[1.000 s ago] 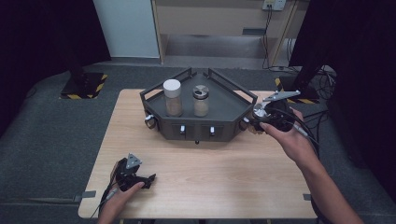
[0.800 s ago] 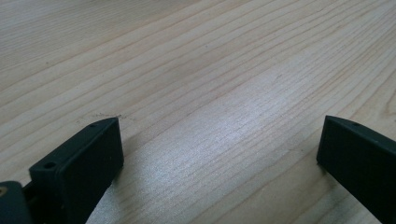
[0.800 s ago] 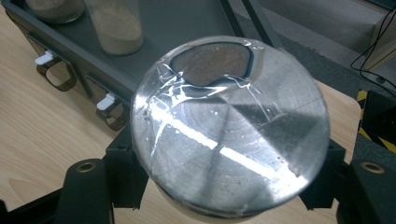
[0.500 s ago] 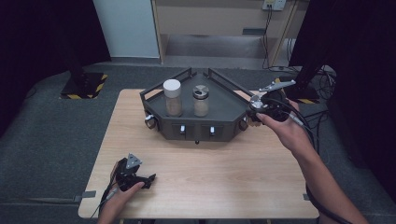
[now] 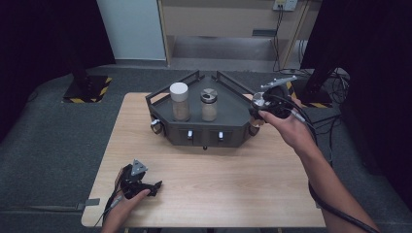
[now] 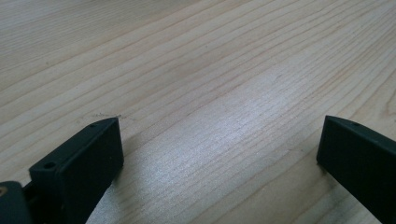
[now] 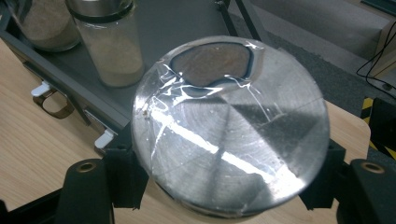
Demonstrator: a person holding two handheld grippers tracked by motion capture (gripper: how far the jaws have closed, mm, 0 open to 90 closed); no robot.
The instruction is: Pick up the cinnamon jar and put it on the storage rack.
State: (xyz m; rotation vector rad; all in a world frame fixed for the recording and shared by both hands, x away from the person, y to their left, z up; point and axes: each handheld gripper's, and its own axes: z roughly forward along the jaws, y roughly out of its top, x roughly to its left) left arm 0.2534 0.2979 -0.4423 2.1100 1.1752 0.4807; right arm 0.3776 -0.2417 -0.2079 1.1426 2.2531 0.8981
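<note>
A: From the high view first: right gripper (image 5: 260,104) raised at the right end of the dark tray (image 5: 228,133), clamped on a metal-topped jar (image 5: 257,100); looks headed for the tray beside the other two.

B: Agreed; white-lidded jar (image 5: 179,101) and silver-lidded jar (image 5: 209,104) upright in the tray, close together; free floor to their right. Best to come in over the rail, not through it; keep the jar level; lower straight down.

A: Left gripper (image 5: 141,187) low on the table (image 5: 218,189), near the front edge, well apart from the tray.

B: Left gripper view: jaws wide apart over bare wood (image 6: 196,93), nothing between them; fine to leave resting there.

A: Right gripper view: jaws pressed on either side of the jar (image 7: 231,126), shiny lid facing the camera; silver-lidded jar (image 7: 109,44) near, just beyond it.

B: Grip seems square; worth holding firm until the base sits flat, then opening slowly; mind the neighbour jar while setting down.
</note>
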